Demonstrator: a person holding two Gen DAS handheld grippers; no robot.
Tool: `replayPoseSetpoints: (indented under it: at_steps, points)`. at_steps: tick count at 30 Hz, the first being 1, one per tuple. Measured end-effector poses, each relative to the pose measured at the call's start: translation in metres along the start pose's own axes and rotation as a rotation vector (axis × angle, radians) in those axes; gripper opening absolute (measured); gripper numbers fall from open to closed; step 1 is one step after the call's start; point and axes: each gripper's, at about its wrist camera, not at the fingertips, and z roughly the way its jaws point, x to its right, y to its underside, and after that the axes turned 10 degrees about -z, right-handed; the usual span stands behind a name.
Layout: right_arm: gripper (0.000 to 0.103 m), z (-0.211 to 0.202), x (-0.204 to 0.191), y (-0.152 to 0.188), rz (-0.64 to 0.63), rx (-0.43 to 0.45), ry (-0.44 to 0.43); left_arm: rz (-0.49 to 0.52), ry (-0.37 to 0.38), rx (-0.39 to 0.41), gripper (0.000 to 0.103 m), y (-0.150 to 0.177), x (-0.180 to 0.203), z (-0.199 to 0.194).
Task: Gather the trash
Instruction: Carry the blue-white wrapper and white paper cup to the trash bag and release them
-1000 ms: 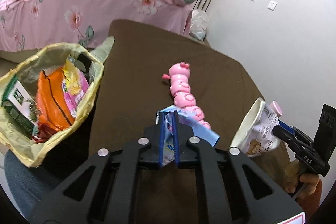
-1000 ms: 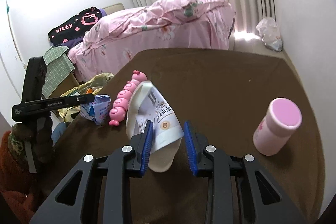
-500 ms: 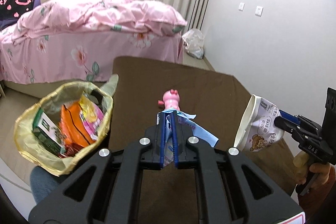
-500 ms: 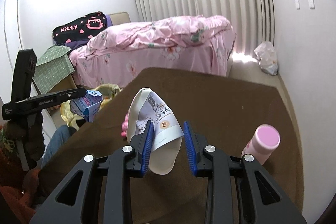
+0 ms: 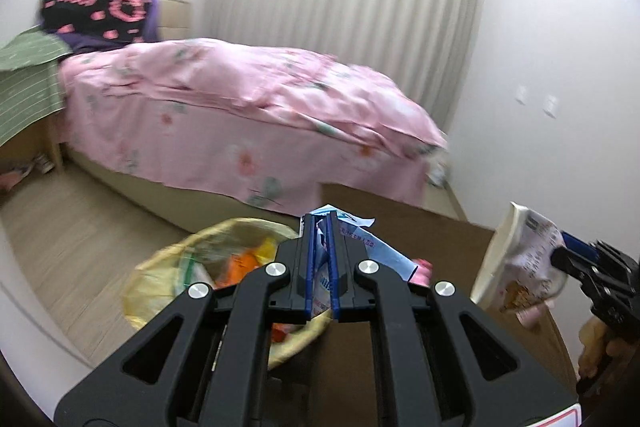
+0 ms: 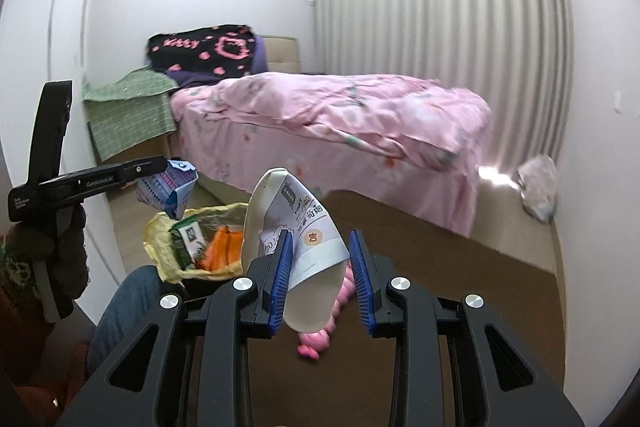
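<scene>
My left gripper [image 5: 321,227] is shut on a crumpled blue and white carton [image 5: 360,245], held in the air over the near rim of the yellow trash bag [image 5: 160,275]. In the right wrist view that carton [image 6: 168,187] hangs just above the bag [image 6: 158,227], which holds an orange packet and a green box. My right gripper [image 6: 320,241] is shut on a white drink pouch [image 6: 276,211], lifted above the brown table [image 6: 460,247]. The left wrist view shows the pouch [image 5: 516,259] at the right, level with the carton.
A pink caterpillar toy [image 6: 316,341] lies on the table under the pouch. A pink bed [image 5: 240,107] stands behind, across a strip of wooden floor. A person's jeans-clad knee [image 6: 120,299] is beside the bag. A plastic bag [image 6: 538,187] sits in the far corner.
Both grippers have risen and tipped upward, carrying the carton and the pouch off the table. The carton has swung left to above the trash bag; the toy stayed on the table.
</scene>
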Motion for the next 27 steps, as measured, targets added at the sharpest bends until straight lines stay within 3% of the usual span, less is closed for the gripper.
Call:
replayPoseSetpoints:
  at_steps: [3, 9, 13, 19, 27]
  points:
    - [0.028, 0.025, -0.009, -0.018, -0.01, -0.01, -0.056, -0.085, -0.081, 0.045, 0.006, -0.006, -0.029, -0.001]
    - [0.028, 0.087, -0.026, -0.046, -0.038, -0.028, -0.113, -0.21, -0.174, 0.053, 0.006, 0.001, -0.075, 0.014]
    - [0.028, 0.143, -0.033, -0.05, -0.008, -0.075, -0.183, -0.226, -0.178, 0.028, 0.006, 0.013, -0.084, 0.034]
    - [0.028, 0.213, -0.046, -0.034, 0.007, -0.16, -0.218, -0.257, -0.186, -0.034, 0.006, 0.017, -0.089, 0.083]
    - [0.028, 0.253, -0.051, -0.019, 0.046, -0.208, -0.309, -0.23, -0.226, -0.098, 0.006, 0.026, -0.094, 0.109]
